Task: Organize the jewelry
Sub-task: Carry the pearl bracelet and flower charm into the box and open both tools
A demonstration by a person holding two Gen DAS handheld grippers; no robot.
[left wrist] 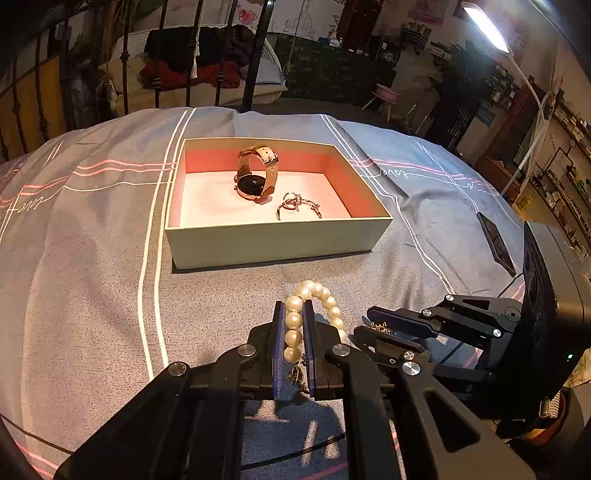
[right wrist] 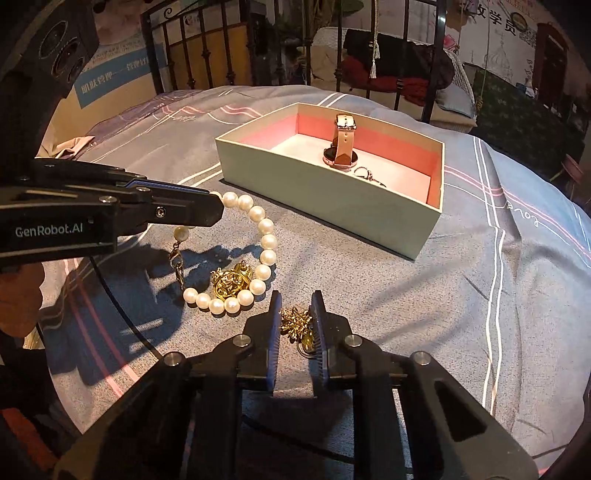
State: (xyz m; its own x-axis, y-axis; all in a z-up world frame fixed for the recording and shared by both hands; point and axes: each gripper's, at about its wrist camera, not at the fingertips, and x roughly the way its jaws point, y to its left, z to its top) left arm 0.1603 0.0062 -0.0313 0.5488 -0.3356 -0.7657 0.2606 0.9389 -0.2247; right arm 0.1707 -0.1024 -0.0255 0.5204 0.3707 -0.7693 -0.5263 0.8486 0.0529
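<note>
A pale green box (left wrist: 273, 243) with a pink inside sits on the bedspread; it also shows in the right wrist view (right wrist: 332, 206). In it lie a watch (left wrist: 255, 173) and a rose-gold bracelet (left wrist: 297, 208). My left gripper (left wrist: 294, 306) is shut on a pearl bracelet (left wrist: 293, 325), near the box's front; the pearl bracelet (right wrist: 258, 254) loops on the cloth. My right gripper (right wrist: 295, 299) is shut on a gold ornament (right wrist: 295, 321). A second gold ornament (right wrist: 231, 282) lies inside the pearl loop.
The grey striped bedspread (left wrist: 92, 258) covers the whole work surface. A dark phone (left wrist: 496, 243) lies at the right. An iron bed frame (right wrist: 207, 55) stands behind the box. A lamp (left wrist: 487, 26) shines at the upper right.
</note>
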